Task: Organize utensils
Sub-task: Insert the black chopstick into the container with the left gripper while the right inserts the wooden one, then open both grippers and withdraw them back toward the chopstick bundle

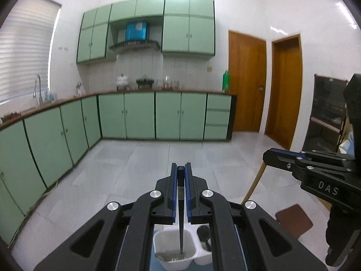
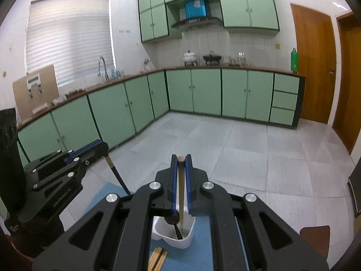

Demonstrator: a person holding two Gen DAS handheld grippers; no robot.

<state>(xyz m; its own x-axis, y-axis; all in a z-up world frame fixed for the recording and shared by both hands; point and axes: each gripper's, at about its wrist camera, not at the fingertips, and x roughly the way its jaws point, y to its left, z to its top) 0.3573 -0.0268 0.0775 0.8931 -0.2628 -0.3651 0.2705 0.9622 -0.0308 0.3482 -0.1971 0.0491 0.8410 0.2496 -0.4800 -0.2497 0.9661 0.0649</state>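
1. Left hand-held gripper [image 1: 181, 169] pinches one slim black tapered chopstick [image 1: 181, 214], tip down in the white plastic two-compartment utensil holder [image 1: 158, 241], presumably for upright storage.
2. Right hand-held gripper [image 2: 180, 160] pinches one tan wooden chopstick [image 2: 181, 198] over the compartment holding one black spoon [image 2: 172, 220].
3. Light wooden chopsticks [image 2: 158, 258], count unclear, lie on the blue mat [image 2: 203, 232].

Both wrist views high above the white holder [image 1: 173, 248], facing the green cabinets [image 2: 194, 90], each catching the other gripper at frame edge
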